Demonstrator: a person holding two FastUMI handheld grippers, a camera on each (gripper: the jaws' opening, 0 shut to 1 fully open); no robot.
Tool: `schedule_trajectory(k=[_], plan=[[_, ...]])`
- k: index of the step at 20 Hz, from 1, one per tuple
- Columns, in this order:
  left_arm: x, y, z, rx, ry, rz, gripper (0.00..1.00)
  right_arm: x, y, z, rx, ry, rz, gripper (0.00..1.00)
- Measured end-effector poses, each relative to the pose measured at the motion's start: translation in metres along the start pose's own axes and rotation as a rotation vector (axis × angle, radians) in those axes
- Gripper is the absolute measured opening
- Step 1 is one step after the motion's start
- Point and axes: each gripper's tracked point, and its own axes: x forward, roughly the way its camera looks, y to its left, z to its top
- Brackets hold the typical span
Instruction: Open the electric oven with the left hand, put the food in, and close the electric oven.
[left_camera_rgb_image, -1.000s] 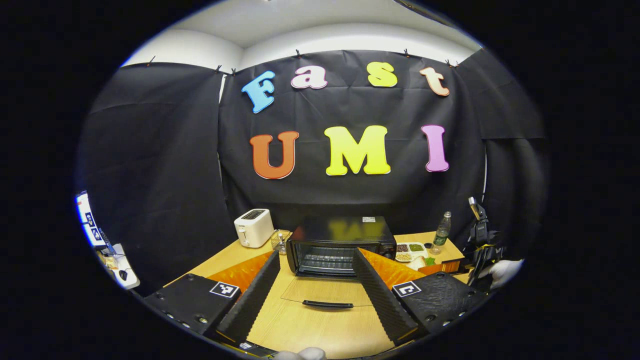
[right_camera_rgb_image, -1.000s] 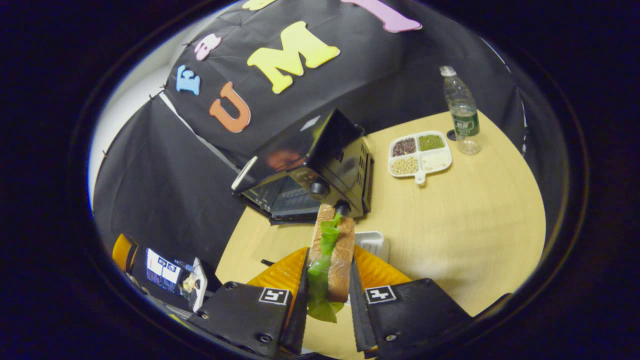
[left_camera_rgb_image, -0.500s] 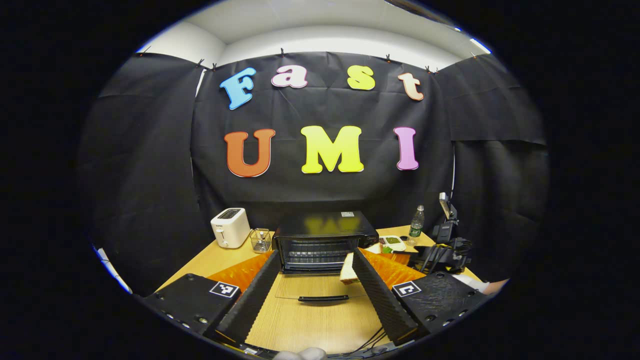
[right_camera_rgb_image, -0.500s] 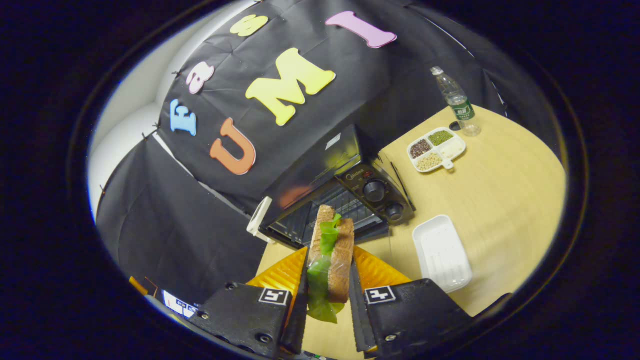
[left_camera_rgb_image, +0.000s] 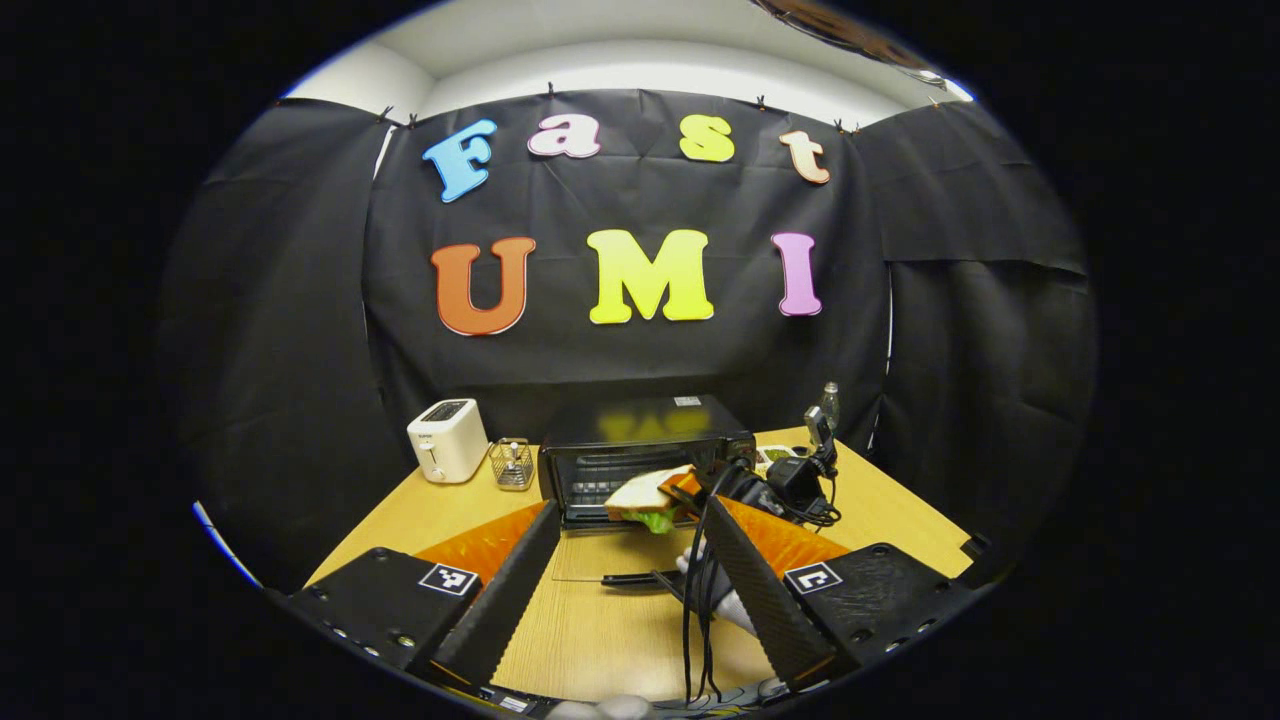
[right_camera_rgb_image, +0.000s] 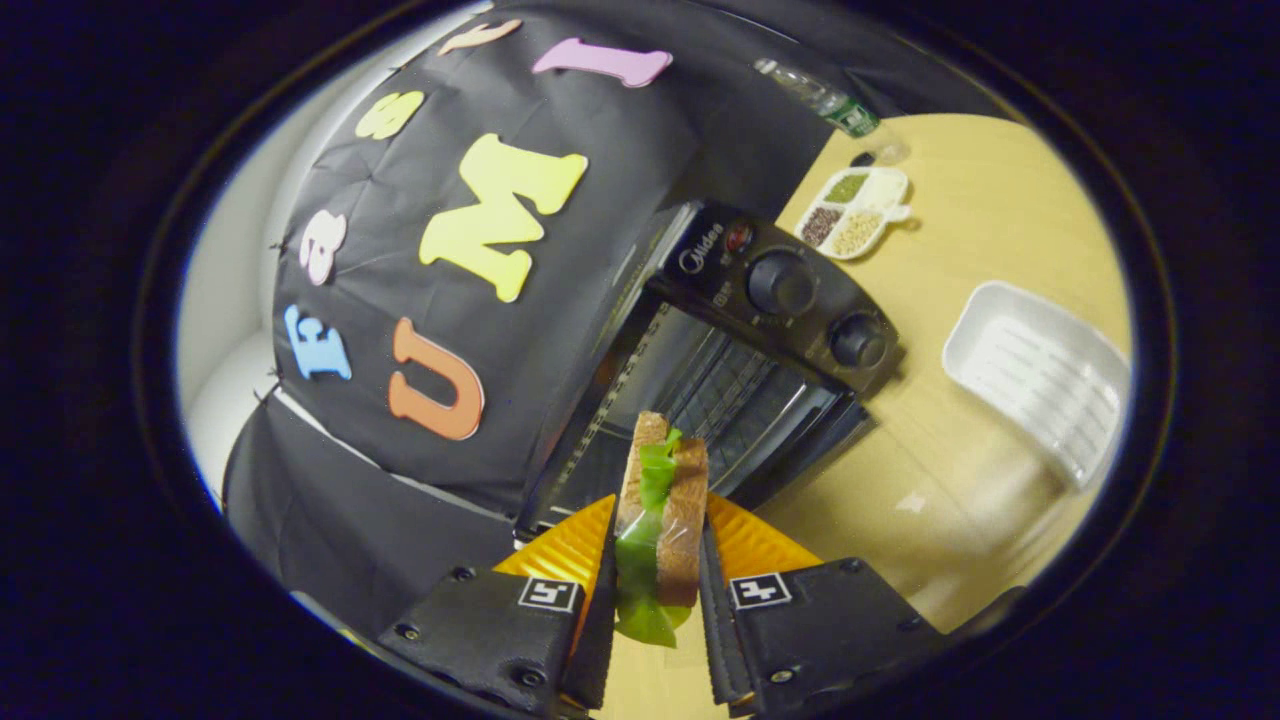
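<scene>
Since a second ago the right gripper has carried the sandwich from beside the oven round to its front, and now holds it at the mouth, over the dropped door. Its jaws are clamped on the sandwich; the left gripper hangs back near the front edge of the worktop, jaws apart and empty. Opening looks done; left are setting the sandwich on the rack, letting go and shutting the door.

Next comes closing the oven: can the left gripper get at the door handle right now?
Probably not yet: the left gripper is open and empty, but the right gripper's cables hang across the door handle.
</scene>
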Motion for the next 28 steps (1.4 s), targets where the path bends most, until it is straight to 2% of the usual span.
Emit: schedule_trajectory(k=[5, 11, 12, 15, 16, 17, 18, 21, 24, 25, 26, 27, 28], plan=[[0.013, 0.016, -0.012, -0.008, 0.029, 0.002, 0.96, 0.055, -0.005, 0.005, 0.007, -0.047, -0.028, 0.41], [0.032, 0.031, -0.016, -0.037, 0.043, 0.022, 0.96, 0.086, -0.017, 0.011, -0.042, -0.073, -0.068, 0.41], [0.033, 0.033, -0.017, -0.043, 0.043, 0.027, 0.96, 0.086, -0.021, 0.010, -0.070, -0.069, -0.092, 0.33], [0.037, 0.035, -0.018, -0.063, 0.041, 0.035, 0.96, 0.085, -0.026, 0.008, -0.201, -0.051, -0.142, 0.41], [0.038, 0.033, -0.020, -0.069, 0.044, 0.031, 0.96, 0.084, -0.025, 0.010, -0.261, -0.055, -0.157, 0.55], [0.038, 0.033, -0.020, -0.069, 0.044, 0.030, 0.95, 0.082, -0.026, 0.013, -0.325, -0.054, -0.184, 0.47], [0.039, 0.032, -0.020, -0.069, 0.045, 0.028, 0.96, 0.080, -0.029, 0.013, -0.387, -0.042, -0.214, 0.53], [0.042, 0.031, -0.019, -0.070, 0.034, 0.026, 0.95, 0.076, -0.043, 0.018, -0.515, -0.029, -0.276, 1.00], [0.043, 0.034, -0.016, -0.070, 0.021, 0.029, 0.96, 0.057, -0.042, 0.035, -0.639, -0.057, -0.305, 1.00], [0.044, 0.034, -0.014, -0.070, 0.015, 0.028, 0.96, 0.050, -0.041, 0.038, -0.668, -0.055, -0.303, 0.89], [0.045, 0.035, -0.015, -0.071, 0.012, 0.027, 0.96, 0.044, -0.039, 0.040, -0.691, -0.047, -0.303, 0.89], [0.046, 0.036, -0.015, -0.072, 0.006, 0.024, 0.95, 0.034, -0.035, 0.040, -0.725, -0.040, -0.295, 1.00], [0.048, 0.036, -0.015, -0.071, 0.006, 0.024, 0.96, 0.022, -0.031, 0.043, -0.753, -0.040, -0.291, 0.89]])
